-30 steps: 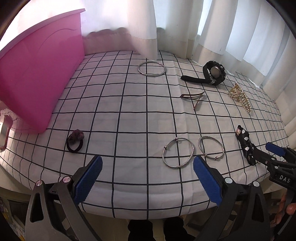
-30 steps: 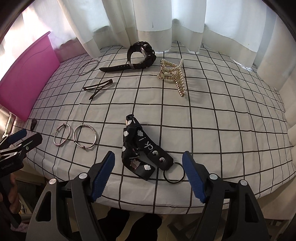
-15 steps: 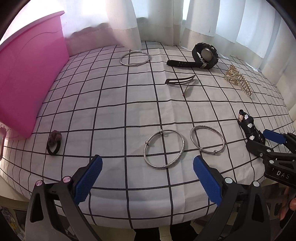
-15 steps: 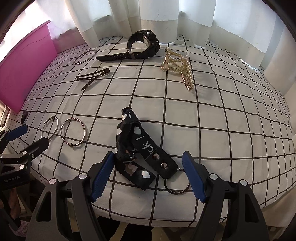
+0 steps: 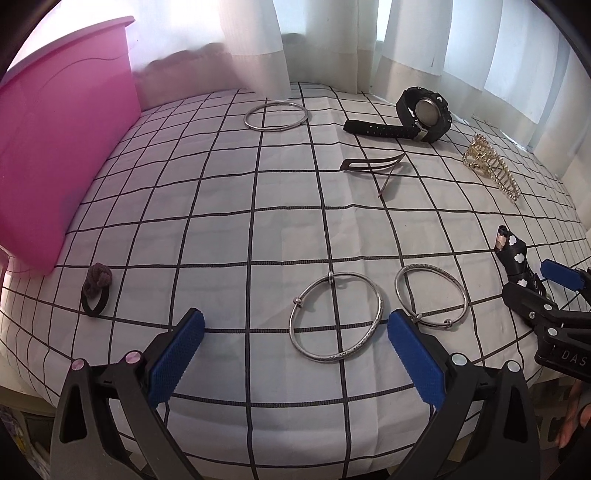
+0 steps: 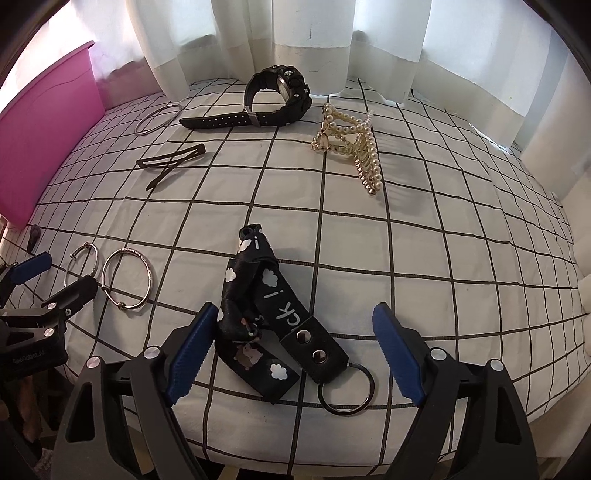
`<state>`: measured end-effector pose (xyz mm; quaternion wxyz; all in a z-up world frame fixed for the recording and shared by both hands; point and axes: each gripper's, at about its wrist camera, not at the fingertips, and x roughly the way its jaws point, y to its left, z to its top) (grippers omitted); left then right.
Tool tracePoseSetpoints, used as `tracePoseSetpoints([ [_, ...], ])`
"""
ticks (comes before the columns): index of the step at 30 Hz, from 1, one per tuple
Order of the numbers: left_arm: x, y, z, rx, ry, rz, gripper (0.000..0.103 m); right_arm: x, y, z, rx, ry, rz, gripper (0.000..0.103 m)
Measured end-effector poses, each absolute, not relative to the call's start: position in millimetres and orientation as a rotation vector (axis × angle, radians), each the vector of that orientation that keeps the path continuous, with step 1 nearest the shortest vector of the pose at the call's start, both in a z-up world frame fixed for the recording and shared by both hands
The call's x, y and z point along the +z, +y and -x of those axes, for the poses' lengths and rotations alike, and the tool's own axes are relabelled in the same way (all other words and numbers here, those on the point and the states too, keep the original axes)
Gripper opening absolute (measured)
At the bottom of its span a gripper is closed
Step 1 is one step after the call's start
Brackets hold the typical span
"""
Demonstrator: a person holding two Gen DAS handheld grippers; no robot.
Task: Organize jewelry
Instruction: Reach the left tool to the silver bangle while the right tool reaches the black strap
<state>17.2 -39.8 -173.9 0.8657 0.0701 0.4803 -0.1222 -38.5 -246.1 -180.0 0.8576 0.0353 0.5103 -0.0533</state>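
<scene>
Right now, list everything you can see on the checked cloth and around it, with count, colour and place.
Silver bangles with beads: two, near edge, side by side.
Plain silver hoop bangle: one, far side.
Black digital wristwatch: one, far centre.
Dark metal hair clip: one, before the watch.
Gold pearl claw clip: one, far right.
Black cloud-print strap with key ring: one, near edge, between the right gripper's opening jaws.
Brown hair tie: one, near left.
Pink plastic box: one, left.
White curtains: behind.
Left gripper: open.
Right gripper: black, blue pads.
</scene>
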Motion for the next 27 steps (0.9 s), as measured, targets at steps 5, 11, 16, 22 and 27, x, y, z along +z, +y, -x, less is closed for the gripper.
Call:
tracePoseSetpoints([
  [5, -176, -39, -11, -0.247, 0.941, -0.129, 0.098, -183, -250, 40, -0.122, 1.045, -0.077, 0.094],
  [11, -176, -39, -9, -0.247, 0.924, -0.136, 0.098, -184, -249, 44, -0.114, 1.004, -0.067, 0.095],
  [16, -176, -39, -9, -0.248, 0.926, -0.133, 0.097, -183, -249, 44, -0.106, 1.011, -0.071, 0.094],
  [22, -174, -38, -2, -0.274, 0.908, -0.142, 0.089, -180, -246, 45, -0.074, 1.011, -0.057, 0.086],
  [27, -170, -46, 8, -0.331, 0.881, -0.178, 0.062, -175, -237, 47, -0.03, 0.997, -0.025, 0.059],
])
